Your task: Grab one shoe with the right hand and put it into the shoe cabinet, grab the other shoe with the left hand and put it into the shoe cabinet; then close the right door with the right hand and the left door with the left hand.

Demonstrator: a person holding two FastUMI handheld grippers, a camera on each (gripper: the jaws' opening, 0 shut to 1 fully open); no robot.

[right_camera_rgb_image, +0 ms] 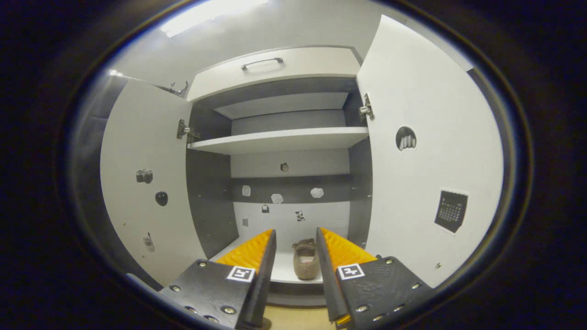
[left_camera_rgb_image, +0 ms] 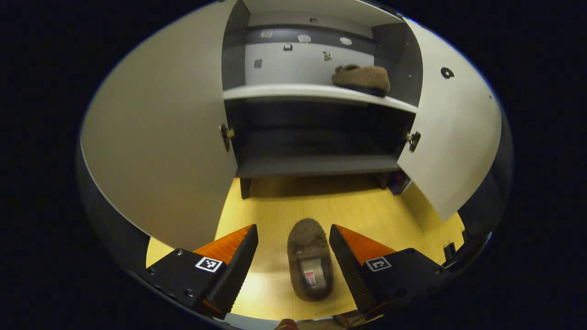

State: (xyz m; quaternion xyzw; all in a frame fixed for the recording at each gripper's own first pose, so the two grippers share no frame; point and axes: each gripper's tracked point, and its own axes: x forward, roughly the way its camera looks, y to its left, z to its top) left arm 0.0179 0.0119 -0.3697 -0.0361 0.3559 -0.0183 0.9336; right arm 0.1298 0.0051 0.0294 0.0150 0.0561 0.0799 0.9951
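Jaws spread on both: the left gripper [left_camera_rgb_image: 293, 256] straddles, without touching, the second shoe [left_camera_rgb_image: 309, 259] on the floor [left_camera_rgb_image: 275, 206], its long axis running along the fingers, toe toward the shoe cabinet [left_camera_rgb_image: 316, 91], while the right gripper [right_camera_rgb_image: 296, 261] faces the shelved shoe [right_camera_rgb_image: 306, 261]

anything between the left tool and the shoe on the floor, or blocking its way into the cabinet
Nothing visible. The left tool is open with the shoe on the floor lying between its fingers, untouched. Ahead, bare floor leads to the cabinet, both doors swung open. The other shoe sits at the shelf's right, leaving room.
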